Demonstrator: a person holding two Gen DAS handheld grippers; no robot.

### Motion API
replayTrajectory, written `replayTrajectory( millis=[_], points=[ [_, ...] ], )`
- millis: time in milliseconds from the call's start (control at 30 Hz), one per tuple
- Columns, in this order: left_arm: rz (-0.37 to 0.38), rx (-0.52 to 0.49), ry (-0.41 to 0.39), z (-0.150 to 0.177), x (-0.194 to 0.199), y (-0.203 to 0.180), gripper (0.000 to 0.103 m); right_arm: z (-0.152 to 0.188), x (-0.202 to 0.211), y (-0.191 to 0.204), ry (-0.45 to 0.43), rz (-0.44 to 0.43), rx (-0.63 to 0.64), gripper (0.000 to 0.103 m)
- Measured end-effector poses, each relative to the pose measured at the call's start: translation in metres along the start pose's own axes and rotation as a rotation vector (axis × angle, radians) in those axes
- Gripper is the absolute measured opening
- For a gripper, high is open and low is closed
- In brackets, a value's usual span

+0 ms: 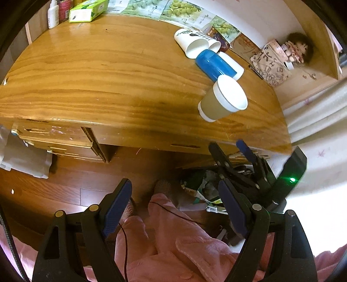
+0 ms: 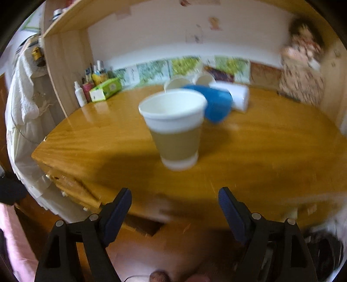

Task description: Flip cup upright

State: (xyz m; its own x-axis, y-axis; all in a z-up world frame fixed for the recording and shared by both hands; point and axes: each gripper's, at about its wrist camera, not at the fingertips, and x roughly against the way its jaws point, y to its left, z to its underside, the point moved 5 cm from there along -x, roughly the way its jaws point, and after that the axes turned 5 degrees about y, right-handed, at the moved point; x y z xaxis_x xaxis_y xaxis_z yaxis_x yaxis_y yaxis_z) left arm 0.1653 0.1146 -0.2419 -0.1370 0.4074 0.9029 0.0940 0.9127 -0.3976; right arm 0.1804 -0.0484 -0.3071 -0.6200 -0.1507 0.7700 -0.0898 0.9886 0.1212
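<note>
Four paper cups [image 1: 223, 100], one green box [image 1: 87, 10], one doll [image 1: 297, 48].

Lying on its side on the wooden table [image 1: 91, 71], toward the far right part: blue cup [image 1: 211, 63] with white cup [image 1: 233, 66] touching it. Lying just behind those, mouths facing the camera: two more white paper cups [image 1: 193, 41]. Sitting at the far left corner: green tissue box [image 1: 87, 10], white bottle [image 1: 53, 15] just beside it. Leaning along the back wall: grape-print leaflets [image 1: 182, 8]. Sitting in the right-hand alcove: doll [image 1: 298, 46] next to letter-print bag [image 1: 271, 67]. Showing below the table edge: drawers [image 1: 54, 138], wood floor [image 1: 71, 184], pink fabric [image 1: 173, 238], litter pile [image 1: 203, 186]. Hanging at left in the right wrist view: white cloth [image 2: 23, 104].
</note>
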Motion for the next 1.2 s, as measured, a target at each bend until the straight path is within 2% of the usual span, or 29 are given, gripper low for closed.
replayTrajectory(
  millis=[133,367,500,567,633,867,1033,1200],
  points=[
    [-0.012,-0.02,0.018,0.007,-0.002,0.0,0.085,0.014,0.021,-0.008,0.133,0.012,-0.088,0.087],
    [-0.076,-0.083,0.0,0.011,0.009,-0.008,0.085,0.0,0.074,-0.008,0.208,0.015,-0.151,0.088],
    [-0.145,-0.104,-0.063,0.009,0.027,-0.017,0.085,-0.018,0.1,-0.009,0.251,0.058,-0.144,0.088],
    [-0.187,-0.116,-0.134,0.006,0.043,-0.023,0.085,-0.029,0.114,-0.011,0.254,0.064,-0.136,0.088],
    [-0.21,-0.136,-0.212,0.002,0.061,-0.034,0.085,-0.039,0.127,-0.013,0.249,0.054,-0.143,0.088],
    [-0.276,-0.178,-0.39,-0.012,0.108,-0.072,0.085,-0.071,0.173,-0.022,0.183,0.065,-0.158,0.088],
    [-0.292,-0.156,-0.527,-0.018,0.14,-0.089,0.085,-0.093,0.208,-0.027,0.059,0.074,-0.148,0.088],
    [-0.293,-0.147,-0.653,-0.016,0.163,-0.104,0.088,-0.108,0.234,-0.026,-0.064,0.04,-0.139,0.088]
  ],
)
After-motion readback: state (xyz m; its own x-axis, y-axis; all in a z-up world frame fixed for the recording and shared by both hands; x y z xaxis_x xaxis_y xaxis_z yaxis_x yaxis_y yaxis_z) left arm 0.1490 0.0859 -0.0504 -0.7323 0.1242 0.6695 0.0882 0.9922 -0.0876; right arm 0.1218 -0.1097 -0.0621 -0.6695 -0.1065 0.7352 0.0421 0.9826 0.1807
